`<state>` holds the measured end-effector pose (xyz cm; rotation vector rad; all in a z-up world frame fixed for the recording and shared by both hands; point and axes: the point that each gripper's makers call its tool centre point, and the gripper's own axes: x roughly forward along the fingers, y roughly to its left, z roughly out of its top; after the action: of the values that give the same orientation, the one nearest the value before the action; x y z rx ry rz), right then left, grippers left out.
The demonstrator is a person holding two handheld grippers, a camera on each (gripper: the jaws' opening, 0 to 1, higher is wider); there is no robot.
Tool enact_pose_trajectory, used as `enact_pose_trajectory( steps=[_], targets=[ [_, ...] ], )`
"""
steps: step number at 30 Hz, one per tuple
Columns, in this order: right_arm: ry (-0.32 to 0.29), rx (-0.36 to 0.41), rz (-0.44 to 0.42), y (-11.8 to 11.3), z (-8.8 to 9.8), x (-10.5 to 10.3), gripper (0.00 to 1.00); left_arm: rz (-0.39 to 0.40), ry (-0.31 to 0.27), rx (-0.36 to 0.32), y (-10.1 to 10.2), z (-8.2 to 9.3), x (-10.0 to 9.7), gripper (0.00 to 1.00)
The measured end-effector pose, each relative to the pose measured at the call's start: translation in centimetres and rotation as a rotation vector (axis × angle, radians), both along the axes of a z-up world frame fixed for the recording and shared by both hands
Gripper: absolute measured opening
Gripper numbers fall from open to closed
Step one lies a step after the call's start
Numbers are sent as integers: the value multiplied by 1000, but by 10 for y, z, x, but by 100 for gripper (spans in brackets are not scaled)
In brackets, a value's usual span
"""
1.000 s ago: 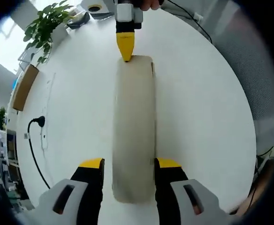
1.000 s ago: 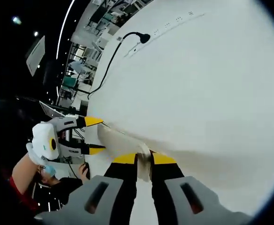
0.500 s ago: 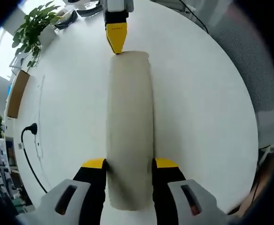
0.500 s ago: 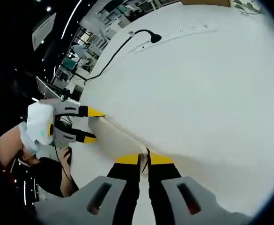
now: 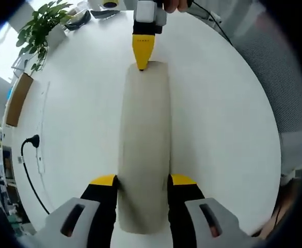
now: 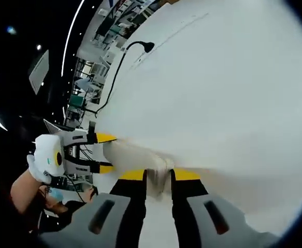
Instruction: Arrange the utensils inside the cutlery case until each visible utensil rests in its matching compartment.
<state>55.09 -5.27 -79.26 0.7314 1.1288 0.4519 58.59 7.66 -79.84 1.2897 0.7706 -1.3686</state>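
Cutlery case (image 5: 144,150) runs up frame center, left gripper (image 5: 143,181) clamping its near end, right gripper (image 5: 142,66) pinching the far end; uneven lifting could twist it loose.

Cutlery case (image 5: 144,150) on table (image 5: 223,119), a gripper at each end
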Motion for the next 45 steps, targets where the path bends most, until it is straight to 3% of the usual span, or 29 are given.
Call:
enact_pose_trajectory(
  steps=[8,9,14,16,18,20,24,27,32,36,38,45],
  targets=[
    [13,75,-30,-2,1,-4,11,36,24,-29,0,0,1,40],
    [28,105,-69,-1,1,-3,11,48,28,-30,-1,-1,2,40],
    [4,107,-59,-3,-1,-3,7,85,17,-22,-4,-4,0,39],
    [-11,113,-61,-4,0,-3,4,122,53,-17,-2,-4,-8,39],
    [-14,116,-44,-1,0,-6,4,110,36,-32,-1,-3,-11,39],
    [-30,109,-37,2,3,-8,4,144,44,-42,0,-4,-14,39],
    [-2,72,12,6,5,-9,5,178,41,-36,1,-5,-20,39],
    [-32,-10,144,11,2,-15,8,180,30,-13,5,-6,-27,39],
    [-43,-4,135,9,-1,-7,8,258,23,-56,10,-6,-34,39],
    [-16,21,142,10,-8,-1,11,276,10,-103,12,-5,-39,39],
    [-26,3,182,10,-11,2,14,296,8,-120,13,-6,-39,39],
    [-46,-32,212,10,-10,0,14,316,16,-119,13,-7,-40,40]
  ],
)
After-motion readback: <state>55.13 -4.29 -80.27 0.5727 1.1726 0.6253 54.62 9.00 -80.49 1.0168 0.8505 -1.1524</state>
